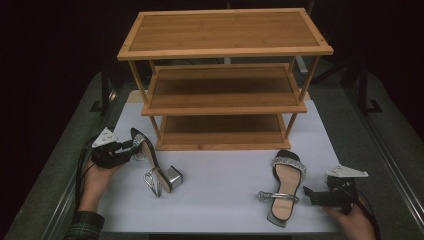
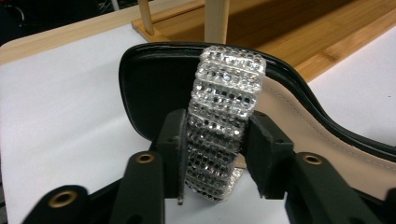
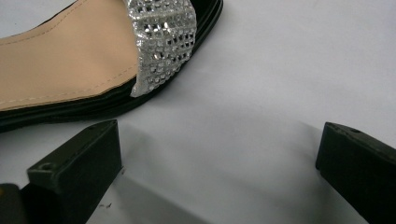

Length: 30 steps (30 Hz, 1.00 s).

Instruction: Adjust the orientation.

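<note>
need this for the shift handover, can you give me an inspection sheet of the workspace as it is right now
surface: white mat on a grey table.
job's things: left sandal tipped on its side; right sandal flat, sole down; bamboo rack with three bare shelves.
clutter: nothing seen.
grippers: left gripper has its jaws either side of the left sandal's rhinestone strap, seemingly touching; right gripper open on the mat beside the right sandal.
cables: one trails from each gripper.
surroundings: dark, black stands behind the table.
</note>
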Motion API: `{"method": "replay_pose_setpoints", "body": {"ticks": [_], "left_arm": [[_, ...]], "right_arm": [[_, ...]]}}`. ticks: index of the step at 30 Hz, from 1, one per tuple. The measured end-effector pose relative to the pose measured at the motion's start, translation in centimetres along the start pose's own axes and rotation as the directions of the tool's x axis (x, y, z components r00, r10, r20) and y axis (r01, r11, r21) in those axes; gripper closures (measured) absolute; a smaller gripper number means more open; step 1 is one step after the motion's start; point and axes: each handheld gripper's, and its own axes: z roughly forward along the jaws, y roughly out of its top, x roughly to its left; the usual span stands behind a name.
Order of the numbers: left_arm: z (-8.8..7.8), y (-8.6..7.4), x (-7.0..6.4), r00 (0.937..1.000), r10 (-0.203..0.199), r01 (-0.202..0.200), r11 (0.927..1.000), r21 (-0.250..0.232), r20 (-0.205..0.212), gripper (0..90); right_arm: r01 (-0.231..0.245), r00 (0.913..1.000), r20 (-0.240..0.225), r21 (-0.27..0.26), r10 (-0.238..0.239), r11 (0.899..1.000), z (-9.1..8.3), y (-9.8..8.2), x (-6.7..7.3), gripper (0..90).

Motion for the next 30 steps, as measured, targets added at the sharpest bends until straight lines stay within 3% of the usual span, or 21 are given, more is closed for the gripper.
{"method": "replay_pose_setpoints", "body": {"ticks": [7, 10, 11, 13, 20, 30], "left_arm": [[-0.4, 0.0, -0.5, 0.9998, 0.020, -0.020, 0.9998, 0.003, -0.007, 64.7], [-0.7, 0.0, -0.9, 0.9996, 0.027, -0.027, 0.9996, 0.009, 0.009, 66.7], [-0.8, 0.1, -1.2, 0.9995, 0.032, -0.032, 0.9995, 0.002, 0.006, 73.0], [-0.9, 0.1, -1.7, 0.9986, 0.053, -0.053, 0.9985, 0.015, 0.003, 73.3], [-1.1, 0.3, -3.7, 0.9956, 0.070, -0.072, 0.9971, 0.025, 0.062, 73.9], [-1.2, 0.3, -7.4, 0.9804, 0.107, -0.112, 0.9934, 0.022, 0.165, 74.1]], "right_arm": [[0.000, 1.0000, 0.000, 0.000, 0.000, 1.000, 0.0, 0.0, 0.0, 0.0], [0.000, 1.0000, 0.000, -0.001, 0.000, 1.000, 0.0, 0.0, 0.0, 0.0], [0.000, 1.0000, 0.000, -0.001, 0.000, 1.000, 0.0, 0.0, 0.0, 0.0], [0.000, 1.0000, 0.000, -0.001, 0.000, 1.000, 0.0, 0.0, 0.0, 0.0], [0.000, 1.0000, 0.000, -0.001, 0.000, 1.000, 0.0, 0.0, 0.0, 0.0], [0.001, 1.0000, 0.001, 0.001, -0.001, 1.000, 0.0, 0.0, 0.0, 0.0]]}}
